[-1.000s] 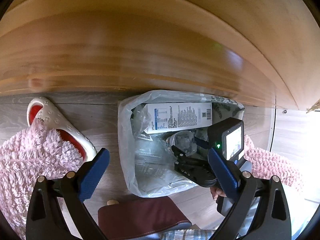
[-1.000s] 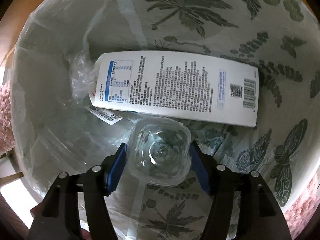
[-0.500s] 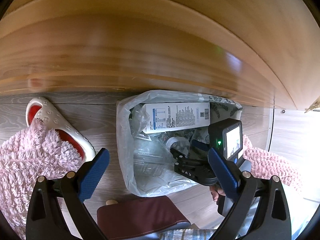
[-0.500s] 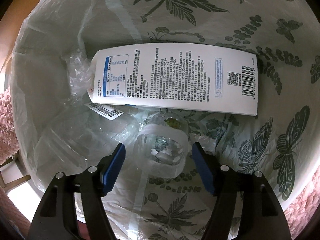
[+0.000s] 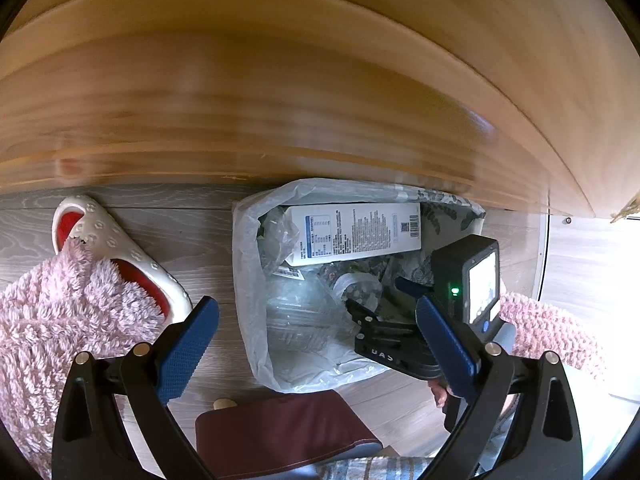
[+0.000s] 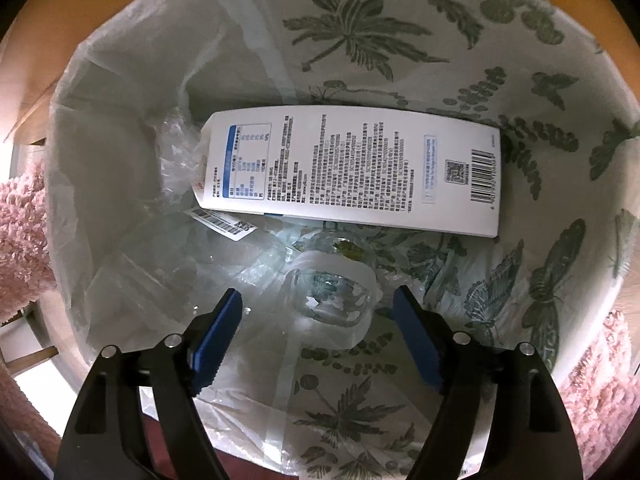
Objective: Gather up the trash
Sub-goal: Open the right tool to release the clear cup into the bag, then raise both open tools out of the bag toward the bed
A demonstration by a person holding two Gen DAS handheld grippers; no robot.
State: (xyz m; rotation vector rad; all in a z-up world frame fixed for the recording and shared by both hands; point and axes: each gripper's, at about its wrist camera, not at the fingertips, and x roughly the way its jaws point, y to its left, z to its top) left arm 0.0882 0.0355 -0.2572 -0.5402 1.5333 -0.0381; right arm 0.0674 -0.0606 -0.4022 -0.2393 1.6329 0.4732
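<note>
A trash bin lined with a clear bag [image 5: 248, 280] stands on the floor under a wooden tabletop. Inside lie a white printed carton [image 5: 354, 234] [image 6: 352, 172], crumpled clear plastic and a small clear plastic cup [image 6: 334, 300] [image 5: 358, 286]. My right gripper [image 6: 318, 326] hangs open over the bin's mouth, the cup lying loose below and between its blue pads. In the left wrist view the right gripper [image 5: 384, 320] reaches into the bin from the right. My left gripper [image 5: 316, 344] is open and holds nothing, above the bin's near edge.
A white and red slipper [image 5: 120, 248] and pink fluffy fabric [image 5: 60, 320] lie left of the bin. A dark red cushion [image 5: 280, 428] sits just in front of it. The wooden tabletop [image 5: 280, 100] overhangs behind. More pink fabric [image 5: 552, 332] lies to the right.
My right gripper opened and let go of the clear cup, which dropped into the bin below the carton. The gripper then rose a little. The left gripper stayed put.
</note>
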